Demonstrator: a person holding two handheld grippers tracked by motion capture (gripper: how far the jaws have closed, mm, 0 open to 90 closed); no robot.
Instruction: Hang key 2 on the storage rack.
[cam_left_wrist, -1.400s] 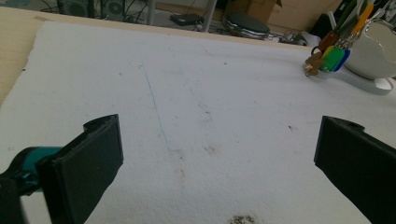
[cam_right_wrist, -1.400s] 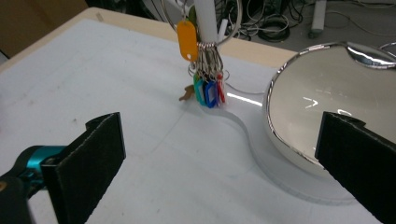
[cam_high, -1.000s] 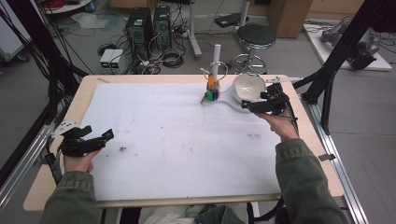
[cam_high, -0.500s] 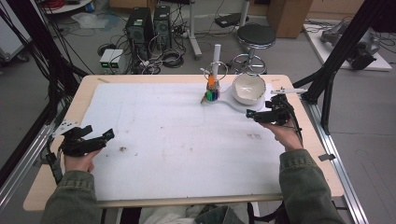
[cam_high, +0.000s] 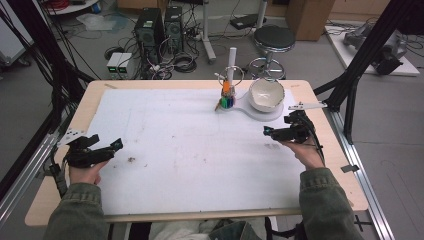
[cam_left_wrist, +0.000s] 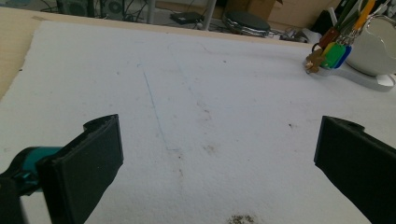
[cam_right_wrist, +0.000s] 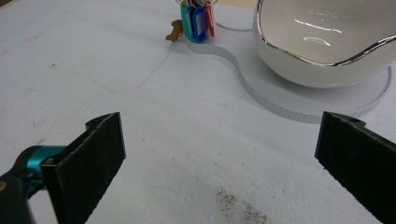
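A white bowl (cam_high: 266, 93) with a silver rim sits on a flat white base (cam_high: 270, 114) at the table's far right; it looms large in the right gripper view as bowl (cam_right_wrist: 327, 42). Beside it, a bunch of coloured key tags (cam_high: 226, 101) hangs on a white post (cam_high: 232, 60); the tags (cam_right_wrist: 197, 21) and tags (cam_left_wrist: 334, 51) appear in both gripper views. My right gripper (cam_high: 270, 132) is open, nothing in it, low over the mat just in front of the base. My left gripper (cam_high: 116, 146) is open and empty at the near left.
A white mat (cam_high: 190, 145) covers most of the wooden table (cam_high: 90, 100), with small dirt specks (cam_high: 132, 160) near the left gripper and specks (cam_right_wrist: 238, 205) near the right one. A black frame post (cam_high: 357, 75) stands off the right edge. A stool and computers sit behind the table.
My right gripper has drawn back from the bowl toward the near side and a little lower. The left gripper has stayed put.
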